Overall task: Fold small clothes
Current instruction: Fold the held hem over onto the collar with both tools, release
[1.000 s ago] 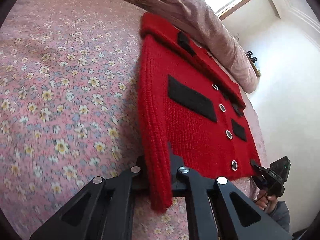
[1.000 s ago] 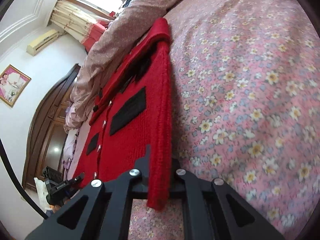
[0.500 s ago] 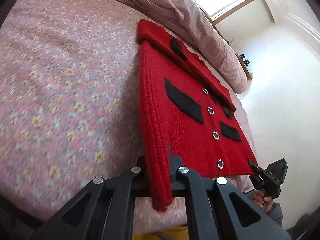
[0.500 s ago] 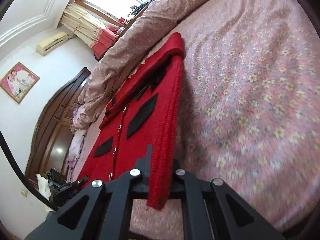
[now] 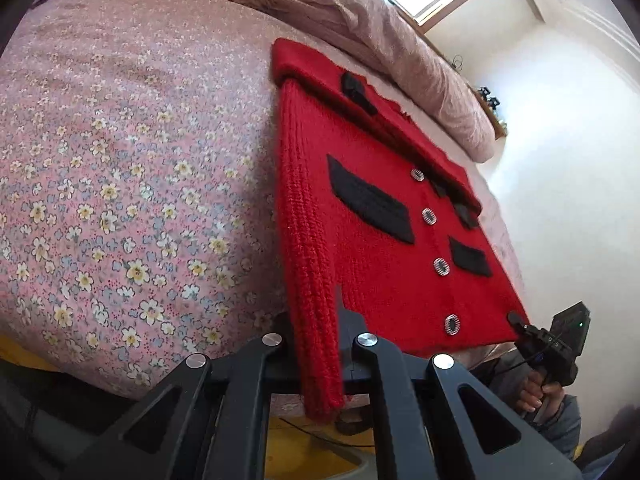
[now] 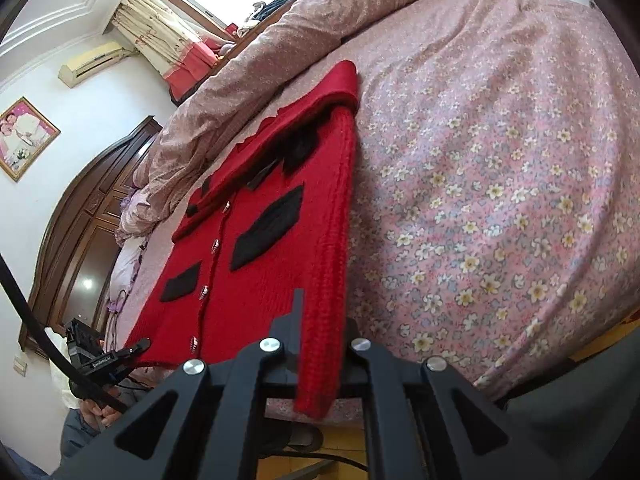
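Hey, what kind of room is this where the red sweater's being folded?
Most likely a home bedroom: a bed with a floral sheet, a rolled duvet along its far side, and a dark wooden wardrobe against the wall.

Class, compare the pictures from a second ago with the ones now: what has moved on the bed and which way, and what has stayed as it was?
The red cardigan has been drawn toward the near edge of the floral bedsheet: its hem now overhangs, with floor showing under both grippers. Nothing was taken up or released: the left gripper and right gripper stay shut on the hem's corners. The quilt is unmoved.
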A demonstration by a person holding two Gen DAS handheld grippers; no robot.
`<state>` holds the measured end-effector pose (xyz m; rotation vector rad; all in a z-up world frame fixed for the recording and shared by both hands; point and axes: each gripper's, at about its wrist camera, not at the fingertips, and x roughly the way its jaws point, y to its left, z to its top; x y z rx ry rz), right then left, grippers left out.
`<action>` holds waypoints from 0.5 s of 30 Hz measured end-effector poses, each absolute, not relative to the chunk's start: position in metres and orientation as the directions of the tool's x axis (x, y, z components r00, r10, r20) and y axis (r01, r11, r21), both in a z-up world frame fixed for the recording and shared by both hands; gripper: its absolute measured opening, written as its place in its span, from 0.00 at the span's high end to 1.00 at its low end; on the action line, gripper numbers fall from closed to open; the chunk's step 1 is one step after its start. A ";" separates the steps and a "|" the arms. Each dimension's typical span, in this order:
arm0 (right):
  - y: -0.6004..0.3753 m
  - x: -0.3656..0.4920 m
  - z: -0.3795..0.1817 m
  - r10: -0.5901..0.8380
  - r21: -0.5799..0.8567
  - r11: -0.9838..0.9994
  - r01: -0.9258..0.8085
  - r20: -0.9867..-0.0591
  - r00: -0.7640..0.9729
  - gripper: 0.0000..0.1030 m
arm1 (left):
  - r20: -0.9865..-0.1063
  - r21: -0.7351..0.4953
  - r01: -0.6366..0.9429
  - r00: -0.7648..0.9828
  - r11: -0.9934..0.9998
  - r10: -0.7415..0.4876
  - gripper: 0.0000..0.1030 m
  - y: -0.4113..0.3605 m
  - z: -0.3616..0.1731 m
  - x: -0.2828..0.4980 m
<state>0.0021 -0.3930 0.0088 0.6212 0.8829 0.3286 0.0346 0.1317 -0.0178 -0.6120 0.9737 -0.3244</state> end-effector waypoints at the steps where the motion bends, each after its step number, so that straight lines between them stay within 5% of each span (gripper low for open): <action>1: -0.391 0.003 0.012 0.513 0.634 0.773 -0.018 -0.609 0.605 0.95 | -0.663 -0.624 -0.009 0.534 0.781 -0.524 1.00 0.132 -0.014 0.037; 15: -0.386 0.087 0.121 0.526 0.602 0.778 -0.178 -0.470 0.709 0.94 | -0.527 -0.664 0.095 0.645 0.742 -0.554 0.99 0.141 0.084 0.121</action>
